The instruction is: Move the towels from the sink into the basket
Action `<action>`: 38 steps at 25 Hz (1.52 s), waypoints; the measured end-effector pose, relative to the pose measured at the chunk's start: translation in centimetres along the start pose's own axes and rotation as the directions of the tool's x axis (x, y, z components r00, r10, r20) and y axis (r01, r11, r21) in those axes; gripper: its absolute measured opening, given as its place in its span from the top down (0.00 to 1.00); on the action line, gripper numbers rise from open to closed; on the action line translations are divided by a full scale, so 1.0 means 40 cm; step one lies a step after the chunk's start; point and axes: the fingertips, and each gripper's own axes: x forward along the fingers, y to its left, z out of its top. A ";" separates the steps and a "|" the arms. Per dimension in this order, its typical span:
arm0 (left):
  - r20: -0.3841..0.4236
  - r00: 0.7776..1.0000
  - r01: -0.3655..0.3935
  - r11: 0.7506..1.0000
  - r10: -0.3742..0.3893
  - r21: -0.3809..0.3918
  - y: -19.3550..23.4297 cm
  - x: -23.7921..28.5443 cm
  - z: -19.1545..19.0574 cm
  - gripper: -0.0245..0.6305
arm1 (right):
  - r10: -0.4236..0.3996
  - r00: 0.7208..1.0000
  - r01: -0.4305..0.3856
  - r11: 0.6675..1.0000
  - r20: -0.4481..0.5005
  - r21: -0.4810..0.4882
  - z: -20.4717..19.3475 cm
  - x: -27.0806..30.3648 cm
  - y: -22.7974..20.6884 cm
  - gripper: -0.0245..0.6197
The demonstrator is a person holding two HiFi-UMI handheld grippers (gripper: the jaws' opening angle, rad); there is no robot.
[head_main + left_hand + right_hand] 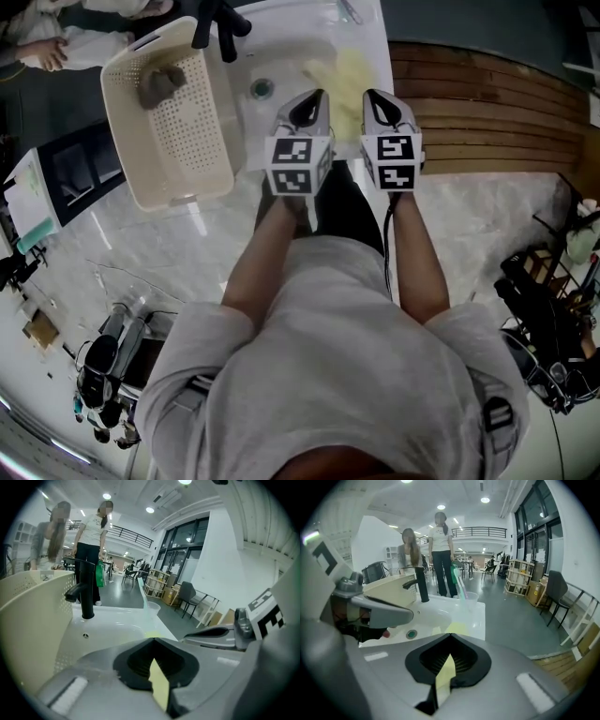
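Note:
A pale yellow towel (342, 75) lies crumpled in the right part of the white sink (281, 52). To the sink's left stands a cream perforated basket (117, 122) with a grey towel (159, 84) in its far end. My left gripper (312, 97) and right gripper (373, 97) hover side by side at the sink's near edge, tips over the yellow towel's near side. In the left gripper view the left gripper (152, 641) is shut, as is the right gripper (450, 637) in its own view. A strip of yellow shows in the slit below each pair of tips.
A black faucet (220, 23) rises at the back of the sink, with the drain (262, 88) below it. A clear cup (468, 599) stands on the far counter corner. Wooden slats (487, 112) lie to the right. Two people (440, 550) stand beyond the sink.

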 end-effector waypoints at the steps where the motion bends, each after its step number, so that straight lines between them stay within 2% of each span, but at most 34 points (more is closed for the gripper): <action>1: -0.006 1.000 -0.003 1.000 0.003 -0.003 0.003 0.004 -0.008 0.94 | 0.008 1.000 -0.008 1.000 -0.009 -0.002 -0.012 0.007 0.004 0.95; 6: -0.032 0.999 -0.019 1.000 0.018 -0.016 0.009 0.015 -0.043 0.94 | 0.038 0.998 -0.036 0.999 -0.041 0.033 -0.064 0.019 0.011 0.95; 11: -0.039 0.999 -0.032 0.999 0.031 -0.031 0.013 0.024 -0.058 0.94 | 0.051 0.997 -0.052 0.999 -0.063 -0.011 -0.087 0.021 0.020 0.95; 13: -0.041 0.999 -0.031 0.999 0.030 -0.032 0.007 0.025 -0.061 0.94 | 0.073 0.994 -0.076 0.997 -0.078 -0.034 -0.093 0.021 0.031 0.76; 17: -0.032 0.999 -0.036 0.999 0.034 -0.038 0.005 0.027 -0.058 0.94 | 0.089 0.990 -0.101 0.989 -0.113 -0.106 -0.106 0.023 0.053 0.72; 23: -0.033 0.998 -0.059 0.997 0.057 -0.042 0.020 0.021 -0.066 0.94 | 0.125 0.982 -0.156 0.958 -0.138 -0.242 -0.106 0.029 0.097 0.70; 28: -0.031 0.997 -0.079 0.994 0.077 -0.082 0.038 0.006 -0.074 0.94 | 0.156 0.962 -0.228 0.913 -0.226 -0.339 -0.148 0.033 0.136 0.68; 30: -0.023 0.996 -0.086 0.993 0.085 -0.085 0.046 0.009 -0.065 0.94 | 0.131 0.958 -0.224 0.895 -0.255 -0.385 -0.167 0.049 0.133 0.71; 33: -0.020 0.996 -0.093 0.992 0.092 -0.084 0.048 0.006 -0.067 0.94 | 0.096 0.966 -0.185 0.905 -0.240 -0.383 -0.170 0.055 0.117 0.94; 38: -0.028 0.995 -0.093 0.992 0.091 -0.080 0.048 -0.001 -0.078 0.94 | 0.110 0.973 -0.176 0.925 -0.205 -0.338 -0.139 0.054 0.109 0.95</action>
